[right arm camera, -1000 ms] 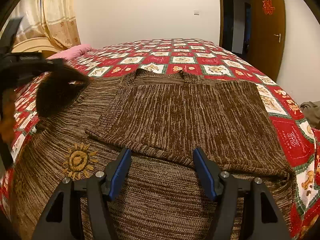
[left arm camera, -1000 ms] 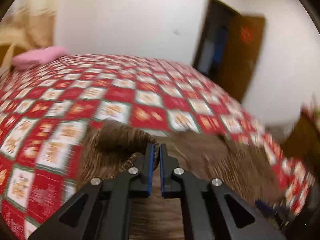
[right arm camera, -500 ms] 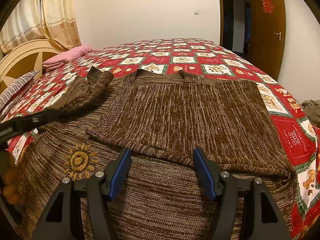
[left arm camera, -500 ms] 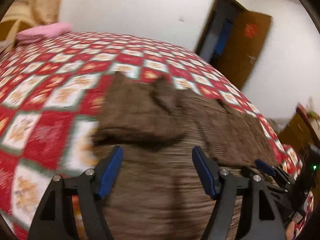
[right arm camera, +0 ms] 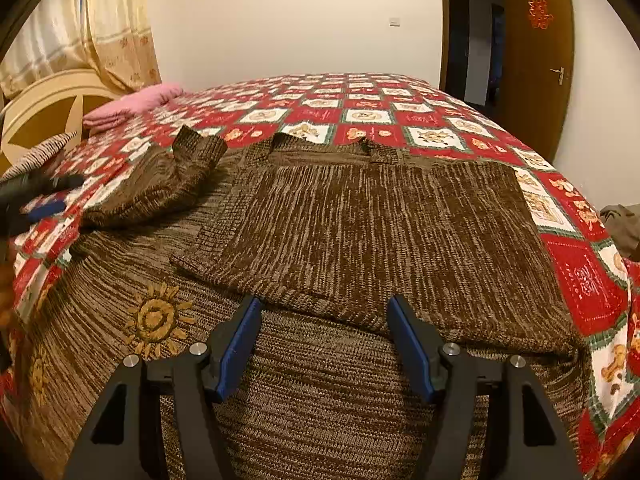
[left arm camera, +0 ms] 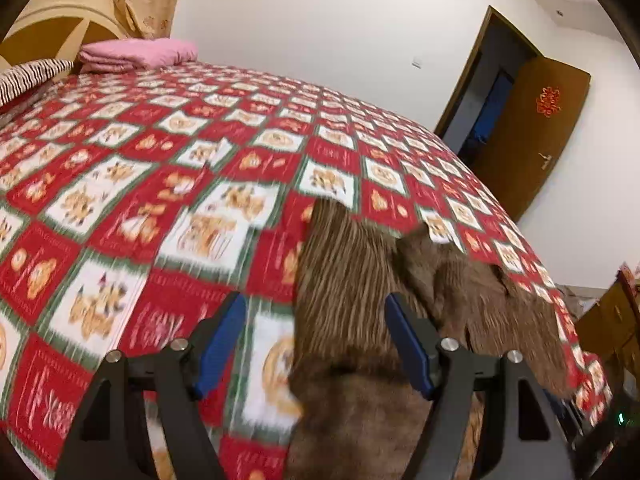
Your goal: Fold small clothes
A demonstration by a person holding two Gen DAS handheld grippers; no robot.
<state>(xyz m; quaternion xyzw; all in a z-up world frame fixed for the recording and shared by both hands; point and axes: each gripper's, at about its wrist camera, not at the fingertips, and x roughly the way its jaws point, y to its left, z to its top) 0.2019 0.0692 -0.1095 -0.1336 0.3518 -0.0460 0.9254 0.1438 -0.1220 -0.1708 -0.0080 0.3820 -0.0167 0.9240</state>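
Brown marled knit sweater (right arm camera: 360,232) lies flat on a bed with a red, white and green patchwork quilt (right arm camera: 360,116), hem end near, collar far. Its right side is folded in over the body, making a straight-edged rectangle across the middle. The left sleeve (right arm camera: 168,184) lies bunched at far left, cuff standing up, partly on the quilt. A yellow sun motif (right arm camera: 154,316) shows on the near-left front.

Right gripper (right arm camera: 322,336) hovers over the near hem area, jaws wide with blue pads (right arm camera: 408,340), nothing pinched; the folded edge sits just beyond the tips.

Left gripper (left arm camera: 312,336) is at the sweater's left edge, jaws wide, nothing held. Its left pad is over bare quilt, its right pad over brown knit, the sweater's edge running between them. That view is motion-blurred. In the right wrist view the left gripper is only a dark sliver at the far left frame edge.

Pink folded blanket (left arm camera: 136,52) and a striped pillow (left arm camera: 28,80) sit at the far left of the bed by a cream headboard (right arm camera: 52,104). Brown door (right arm camera: 536,60) open at far right.
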